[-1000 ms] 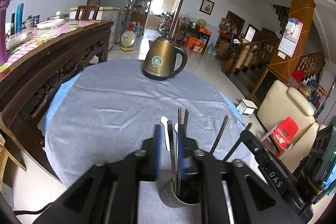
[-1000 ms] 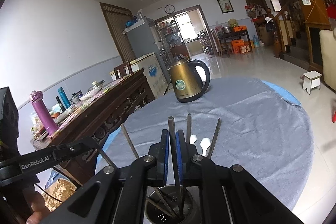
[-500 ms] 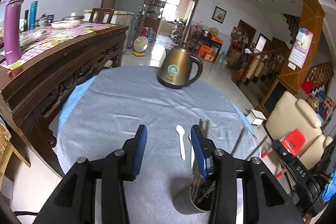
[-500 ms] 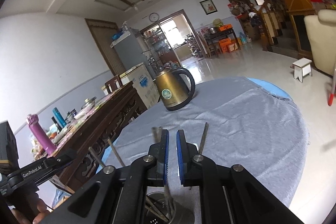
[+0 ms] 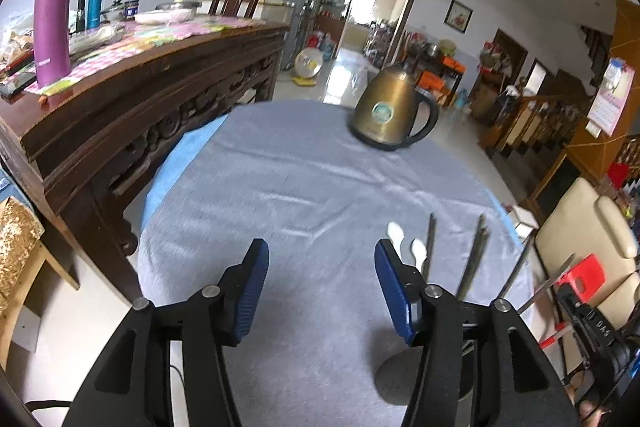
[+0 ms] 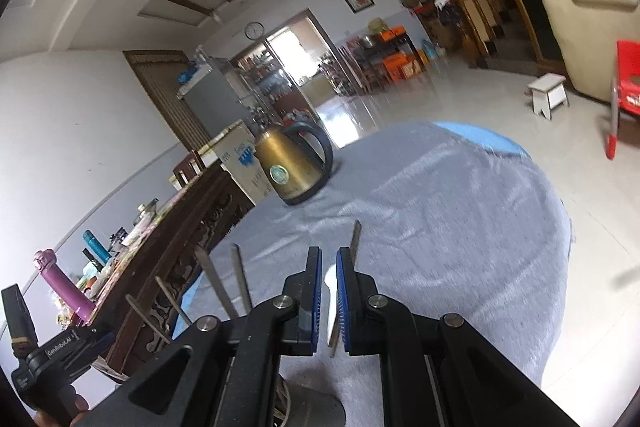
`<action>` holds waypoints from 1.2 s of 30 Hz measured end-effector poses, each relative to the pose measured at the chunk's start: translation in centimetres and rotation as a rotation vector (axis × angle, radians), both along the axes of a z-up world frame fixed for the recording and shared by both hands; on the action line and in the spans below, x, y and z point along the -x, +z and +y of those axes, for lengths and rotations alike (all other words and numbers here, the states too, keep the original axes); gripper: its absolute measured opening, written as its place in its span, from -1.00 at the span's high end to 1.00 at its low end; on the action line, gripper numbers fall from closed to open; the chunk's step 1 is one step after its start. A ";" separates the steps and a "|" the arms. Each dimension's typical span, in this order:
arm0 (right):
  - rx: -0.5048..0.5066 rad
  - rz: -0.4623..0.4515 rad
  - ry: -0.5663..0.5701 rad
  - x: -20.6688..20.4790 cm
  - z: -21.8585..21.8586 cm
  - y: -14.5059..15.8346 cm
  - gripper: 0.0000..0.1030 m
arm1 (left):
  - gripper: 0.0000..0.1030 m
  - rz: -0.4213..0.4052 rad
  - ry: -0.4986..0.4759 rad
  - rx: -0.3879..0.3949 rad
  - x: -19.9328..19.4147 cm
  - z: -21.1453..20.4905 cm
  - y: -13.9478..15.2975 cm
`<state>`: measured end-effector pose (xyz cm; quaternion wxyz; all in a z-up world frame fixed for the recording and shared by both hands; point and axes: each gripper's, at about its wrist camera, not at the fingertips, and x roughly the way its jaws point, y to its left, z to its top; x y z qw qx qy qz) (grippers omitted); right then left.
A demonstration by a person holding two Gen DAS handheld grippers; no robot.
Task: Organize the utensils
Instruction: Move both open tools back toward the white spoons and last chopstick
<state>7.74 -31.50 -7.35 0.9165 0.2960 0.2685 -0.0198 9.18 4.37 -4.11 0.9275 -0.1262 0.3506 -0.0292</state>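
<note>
On the grey-clothed round table [image 5: 304, 195], a metal utensil holder [image 5: 394, 381] bristles with upright chopsticks [image 5: 474, 255]; two white spoons [image 5: 404, 243] lie beyond it. The left gripper [image 5: 320, 291] gapes wide, holding nothing. The right gripper [image 6: 329, 301] is nearly closed, empty. A brass kettle [image 5: 390, 119] stands at the far edge.

Kettle [image 5: 390, 115] at far side of surface [image 5: 288, 195], on cloth [image 5: 280, 227]. Utensil holder [image 5: 400, 375] at near right of surface, behind left tool's right finger [image 5: 394, 291]; chopsticks [image 5: 474, 251] stand in it, leaning apart. Two spoons [image 5: 404, 241] lie on cloth just beyond holder. Sideboard [image 5: 140, 95] left of surface; bottle [image 5: 54, 11] on it. Armchair [image 5: 588, 227] right of surface.
</note>
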 end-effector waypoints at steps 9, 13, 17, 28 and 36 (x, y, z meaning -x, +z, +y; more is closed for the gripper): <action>-0.022 0.049 0.022 -0.2 0.2 -1.4 0.81 | -0.15 0.050 0.017 -0.080 -0.1 -0.2 -2.0; -0.020 0.061 0.029 -0.5 0.6 -1.6 0.81 | -0.18 0.042 0.031 -0.104 0.2 0.0 -2.0; -0.014 0.075 0.043 -0.9 1.1 -1.8 0.81 | -0.19 0.043 0.039 -0.120 0.2 0.4 -2.3; 0.000 0.110 0.068 -1.8 2.2 -2.9 0.81 | -0.20 0.072 0.046 -0.152 -0.5 0.6 -3.6; -0.001 0.148 0.081 -2.7 2.4 -4.4 0.81 | -0.21 0.127 0.042 -0.152 -1.5 0.6 -5.6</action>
